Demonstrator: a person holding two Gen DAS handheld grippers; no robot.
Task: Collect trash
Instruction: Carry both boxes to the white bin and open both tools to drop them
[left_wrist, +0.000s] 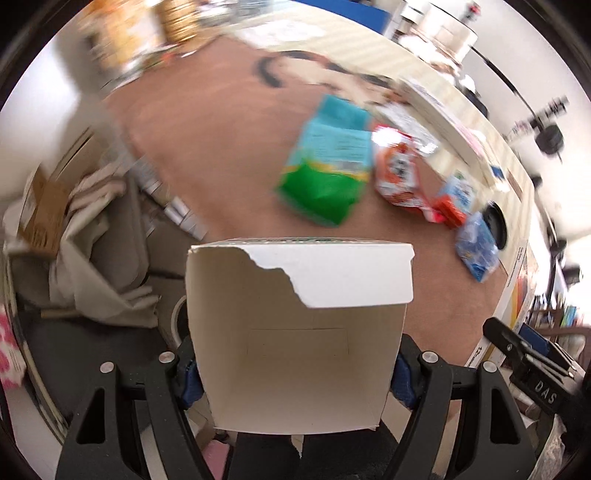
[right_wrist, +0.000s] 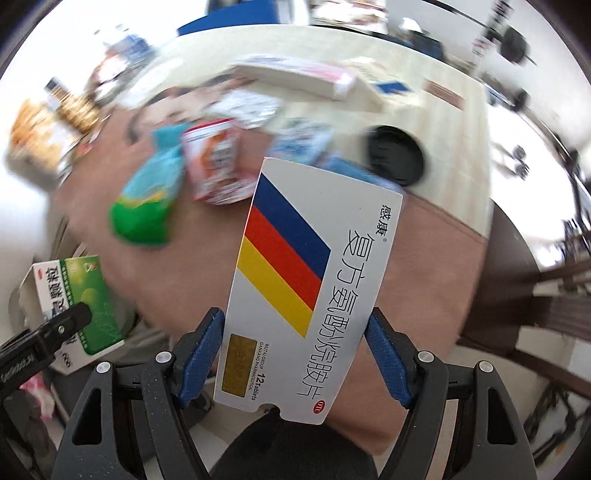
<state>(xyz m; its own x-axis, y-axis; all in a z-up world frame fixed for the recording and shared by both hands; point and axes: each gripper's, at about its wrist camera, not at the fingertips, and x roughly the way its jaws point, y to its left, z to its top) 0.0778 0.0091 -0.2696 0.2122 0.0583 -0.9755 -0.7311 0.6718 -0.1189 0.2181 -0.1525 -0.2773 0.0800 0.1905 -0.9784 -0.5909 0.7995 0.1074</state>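
Trash: torn white carton (left_wrist: 295, 332) clamped in left gripper (left_wrist: 295, 373) | striped tablet box (right_wrist: 306, 288) pinched by right gripper (right_wrist: 295, 354) | keep both squeezes firm, carry level to bin.

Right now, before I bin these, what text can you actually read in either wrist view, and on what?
"感康", "复方氨酚烷胺片", "12 Tablets", "OTC", "WUTAI GROUP GANKANG PHARMACEUTICAL": white striped medicine box clamped in the right gripper.
"DAS": black tool at the left view's right edge.
Green and white box in the left gripper: Chinese print, too distorted to read.
Snack bags on the table: blurred, unreadable.
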